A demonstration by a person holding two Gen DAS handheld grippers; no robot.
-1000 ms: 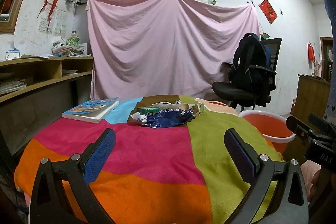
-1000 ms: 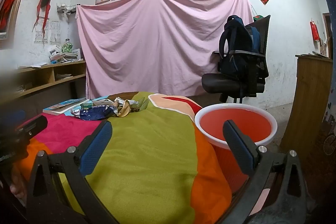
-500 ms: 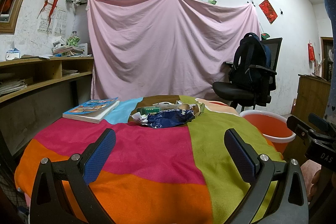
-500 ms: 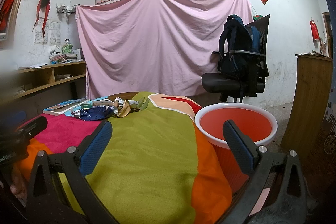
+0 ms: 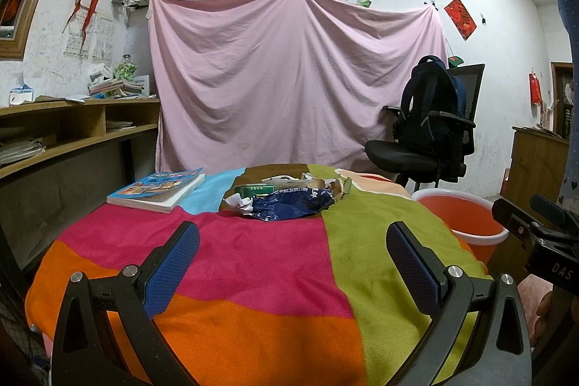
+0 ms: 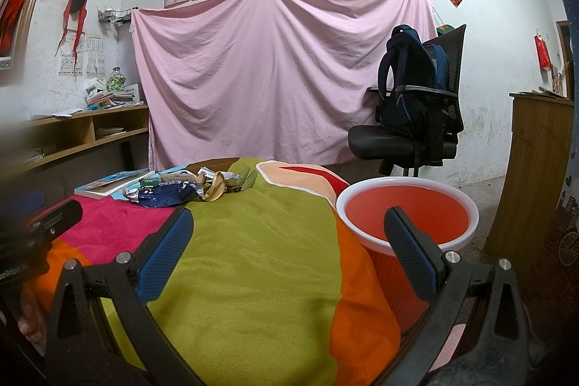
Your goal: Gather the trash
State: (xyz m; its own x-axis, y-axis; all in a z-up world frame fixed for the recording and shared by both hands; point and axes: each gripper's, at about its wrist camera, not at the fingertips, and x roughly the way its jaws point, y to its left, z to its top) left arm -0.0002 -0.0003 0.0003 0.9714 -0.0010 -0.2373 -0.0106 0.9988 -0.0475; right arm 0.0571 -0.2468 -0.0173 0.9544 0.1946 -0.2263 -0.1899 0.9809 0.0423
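A heap of trash (image 5: pixel 286 198) lies at the far middle of the table: a crumpled blue foil wrapper (image 5: pixel 293 207), a small green box (image 5: pixel 251 189), white paper scraps and a brownish peel (image 6: pixel 213 187). The same heap (image 6: pixel 181 190) shows far left in the right wrist view. A red bucket with a white rim (image 6: pixel 405 216) stands right of the table, also seen as the bucket (image 5: pixel 459 216) from the left wrist. My left gripper (image 5: pixel 291 241) hangs open over the near table, well short of the heap. My right gripper (image 6: pixel 287 230) is open near the table's right edge, beside the bucket.
The table wears a multicoloured cloth (image 5: pixel 253 270). A book (image 5: pixel 159 190) lies at its far left. Behind stand a pink sheet (image 5: pixel 289 78), a black office chair with a backpack (image 5: pixel 430 129), wooden shelves (image 5: pixel 65 132) on the left and a wooden cabinet (image 6: pixel 535 169) on the right.
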